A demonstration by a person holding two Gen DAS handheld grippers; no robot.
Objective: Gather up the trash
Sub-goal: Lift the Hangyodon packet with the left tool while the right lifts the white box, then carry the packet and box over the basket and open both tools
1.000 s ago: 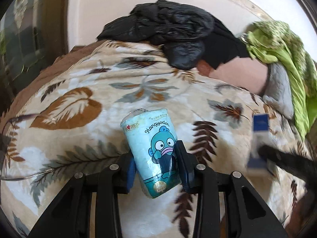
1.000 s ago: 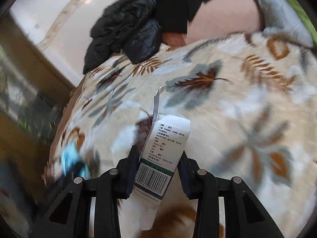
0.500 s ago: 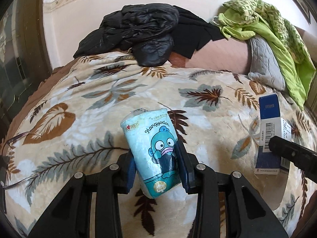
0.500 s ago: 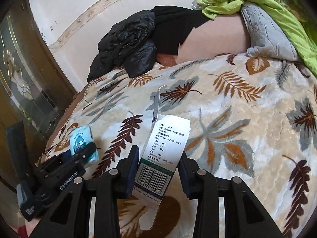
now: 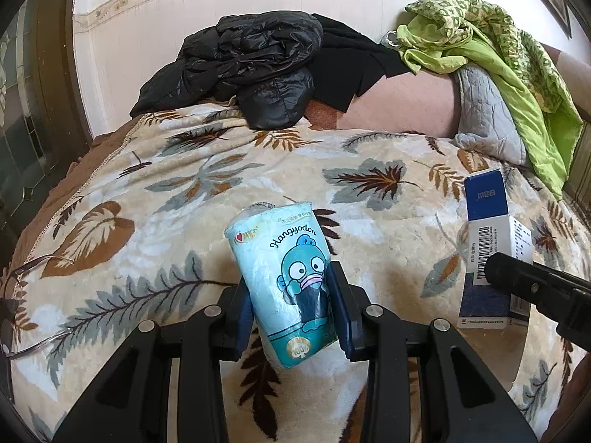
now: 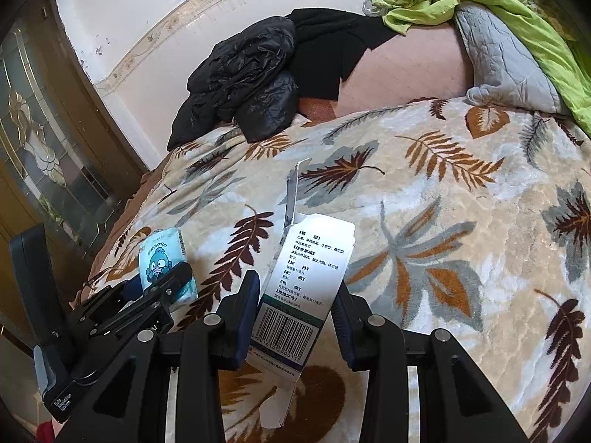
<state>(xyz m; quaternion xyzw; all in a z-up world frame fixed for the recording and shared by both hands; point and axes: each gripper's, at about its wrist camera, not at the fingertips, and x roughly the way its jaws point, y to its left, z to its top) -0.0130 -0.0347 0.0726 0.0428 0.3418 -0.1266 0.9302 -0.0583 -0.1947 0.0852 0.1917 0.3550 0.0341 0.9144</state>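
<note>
Left wrist view: your left gripper (image 5: 291,304) clamps the soft tissue pack (image 5: 282,277), right gripper (image 6: 295,317) the opened carton (image 6: 301,288); either could slip over the bed (image 5: 369,243).

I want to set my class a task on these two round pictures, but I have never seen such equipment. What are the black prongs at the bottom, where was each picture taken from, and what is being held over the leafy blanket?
No robot: a person holds a two-finger gripper in each hand, each with a fisheye camera looking along its fingers. The left camera shows the left gripper shut on a blue tissue pack. The right camera shows the right gripper shut on an opened medicine box. Each view also catches the other gripper at its edge. Below lies a leaf-patterned blanket; a black jacket and green cloth are piled behind.
</note>
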